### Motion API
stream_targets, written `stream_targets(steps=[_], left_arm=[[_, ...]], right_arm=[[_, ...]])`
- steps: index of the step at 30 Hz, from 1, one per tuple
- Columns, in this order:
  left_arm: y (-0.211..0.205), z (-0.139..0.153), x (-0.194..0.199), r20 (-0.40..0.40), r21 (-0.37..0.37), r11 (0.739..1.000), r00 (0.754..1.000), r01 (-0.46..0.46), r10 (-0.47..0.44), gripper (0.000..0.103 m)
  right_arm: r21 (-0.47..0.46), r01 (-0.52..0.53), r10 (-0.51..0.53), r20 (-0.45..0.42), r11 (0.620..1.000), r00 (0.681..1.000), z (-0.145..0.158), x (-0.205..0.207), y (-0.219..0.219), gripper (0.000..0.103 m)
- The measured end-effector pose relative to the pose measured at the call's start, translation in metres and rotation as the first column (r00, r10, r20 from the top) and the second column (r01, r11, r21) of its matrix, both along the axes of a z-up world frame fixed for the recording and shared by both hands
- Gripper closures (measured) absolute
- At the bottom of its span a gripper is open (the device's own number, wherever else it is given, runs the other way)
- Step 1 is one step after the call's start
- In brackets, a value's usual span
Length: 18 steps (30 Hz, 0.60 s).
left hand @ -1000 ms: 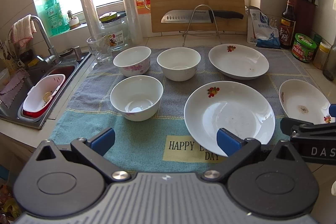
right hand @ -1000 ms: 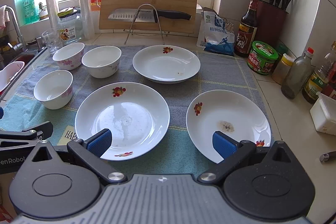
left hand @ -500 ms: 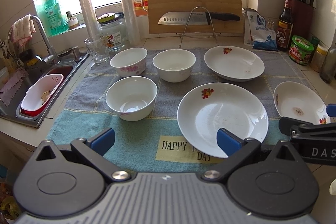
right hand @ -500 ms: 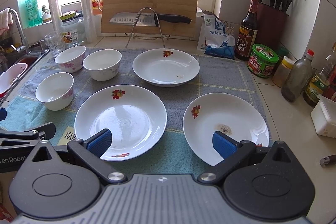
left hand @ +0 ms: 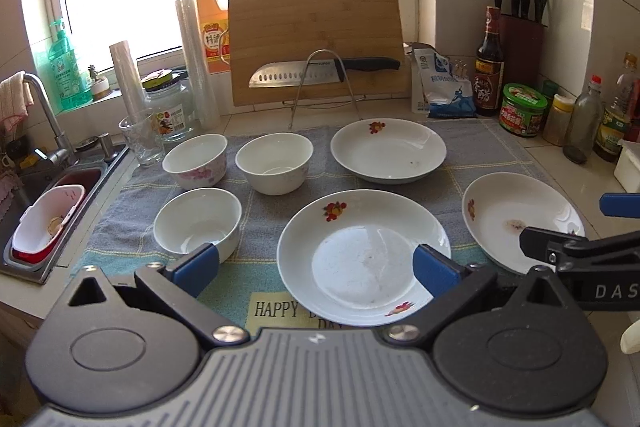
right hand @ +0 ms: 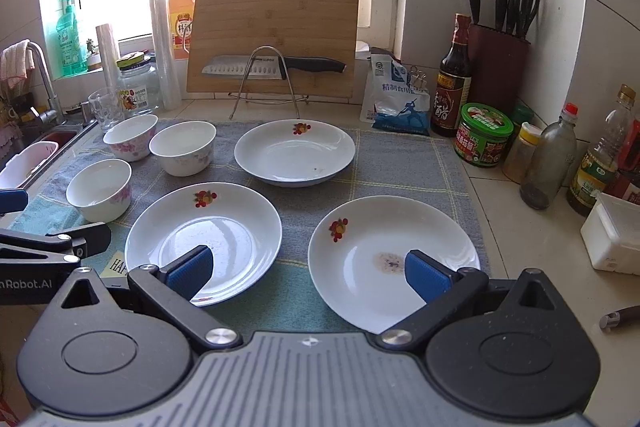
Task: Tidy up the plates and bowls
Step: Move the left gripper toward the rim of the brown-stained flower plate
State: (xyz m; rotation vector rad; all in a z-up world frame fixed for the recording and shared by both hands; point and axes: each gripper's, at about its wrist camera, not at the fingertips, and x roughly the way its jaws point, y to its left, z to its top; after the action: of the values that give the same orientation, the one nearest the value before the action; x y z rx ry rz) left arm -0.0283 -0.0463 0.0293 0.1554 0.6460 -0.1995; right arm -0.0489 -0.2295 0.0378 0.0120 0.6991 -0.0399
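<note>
Kitchen counter under a bright window, with a gray-and-teal towel (left hand: 256, 205) as the landmark, everything sits on it. Far left of the towel is a trio of bowls: near bowl (left hand: 198, 225), pink-flowered bowl (left hand: 195, 159) behind it, plain bowl (left hand: 274, 162) just beside that one. Middle of the towel has the front plate (left hand: 362, 261), with the back plate (left hand: 388, 150) behind it near the cutting board (left hand: 316, 39). Right edge of the towel holds the stained plate (right hand: 392, 259). Left gripper (left hand: 316, 269) hangs spread wide over the front plate, holding nothing. Right gripper (right hand: 308, 273) is spread too, empty, between the front and stained plates.
</note>
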Motion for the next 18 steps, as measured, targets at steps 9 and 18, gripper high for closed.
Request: stream_targets(steps=[9, 18], left_arm=[[-0.027, 0.001, 0.016, -0.054, -0.059, 0.987, 0.986, 0.153, -0.156, 0.001], [-0.066, -0.01, 0.052, -0.087, -0.105, 0.937, 0.936, 0.332, -0.341, 0.001]], right_arm=[[0.019, 0.068, -0.069, 0.037, 0.997, 0.997, -0.013, -0.025, -0.04, 0.0], [-0.002, 0.061, -0.061, -0.023, 0.998, 0.998, -0.059, -0.028, -0.07, 0.0]])
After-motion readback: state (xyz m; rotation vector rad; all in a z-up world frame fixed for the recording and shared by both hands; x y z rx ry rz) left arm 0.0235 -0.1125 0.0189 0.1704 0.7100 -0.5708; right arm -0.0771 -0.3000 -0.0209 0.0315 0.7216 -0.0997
